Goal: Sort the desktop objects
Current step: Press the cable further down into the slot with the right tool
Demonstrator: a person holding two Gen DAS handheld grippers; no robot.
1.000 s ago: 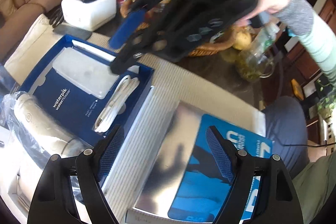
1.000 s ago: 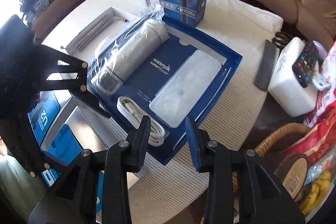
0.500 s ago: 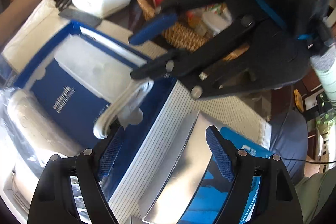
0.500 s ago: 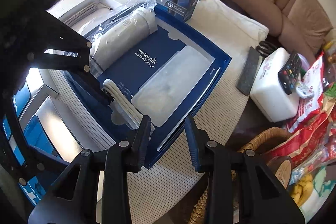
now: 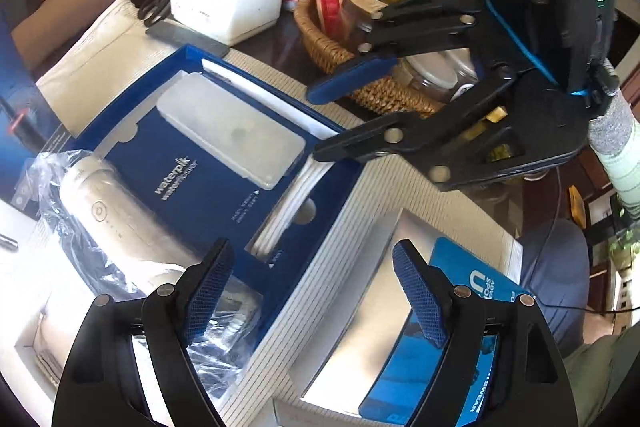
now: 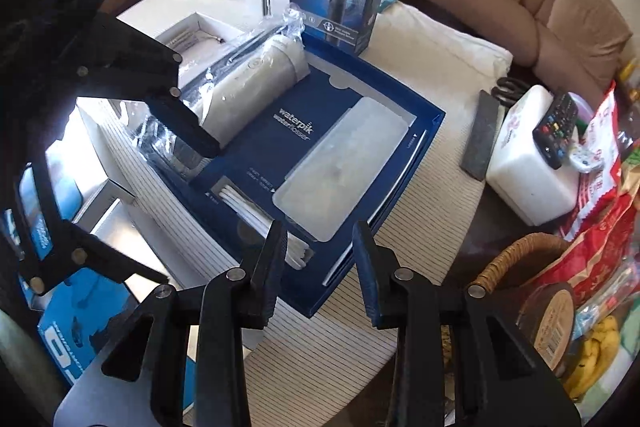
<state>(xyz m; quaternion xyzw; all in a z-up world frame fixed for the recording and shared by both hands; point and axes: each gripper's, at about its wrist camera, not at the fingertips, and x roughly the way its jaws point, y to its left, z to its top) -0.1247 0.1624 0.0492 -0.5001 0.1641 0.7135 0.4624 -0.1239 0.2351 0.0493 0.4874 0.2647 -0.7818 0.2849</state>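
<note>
Meanwhile, the right claw (image 6: 320, 259), parted and empty, hovers over the coiled white cable (image 6: 260, 215) in the blue tray (image 6: 424, 151); light and floppy, best pinched mid-bundle. Left claw (image 5: 312, 291) gapes empty.

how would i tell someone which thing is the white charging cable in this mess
Start at the open blue Waterpik box in the middle of the table. Inside, a bagged white flosser lies along one side and a frosted plastic case along the other. The cable is the coiled white cord in the small slot at the near end between them.
</note>
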